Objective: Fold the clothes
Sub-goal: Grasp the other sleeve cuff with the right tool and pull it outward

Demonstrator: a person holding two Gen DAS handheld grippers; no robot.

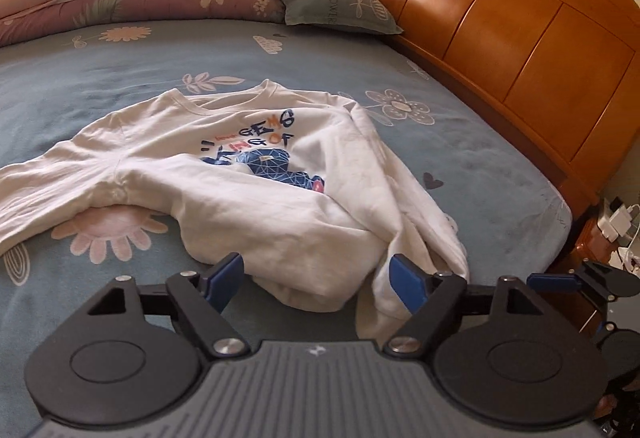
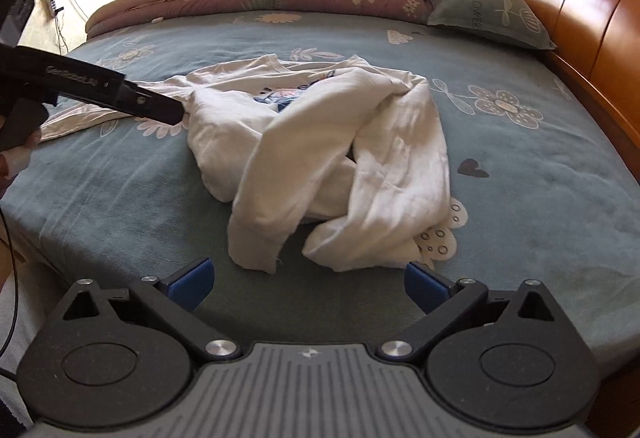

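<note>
Straight ahead of both on the bed (image 2: 520, 166) lies the rumpled white shirt (image 1: 248, 174), collar far, hem near, nearest the left hand-held gripper (image 1: 316, 276), jaws wide and straddling it; the right hand-held gripper (image 2: 310, 280) gapes empty, just short.

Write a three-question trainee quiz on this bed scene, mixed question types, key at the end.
1. True or false: the white sweatshirt lies neatly folded on the blue bedsheet.
2. The left gripper is: A) shut on a sleeve B) open, fabric between its fingers C) out of view.
3. Fill in: the right gripper is open and holds ____.

Key: 1 false, it is crumpled; 2 B; 3 nothing.
</note>
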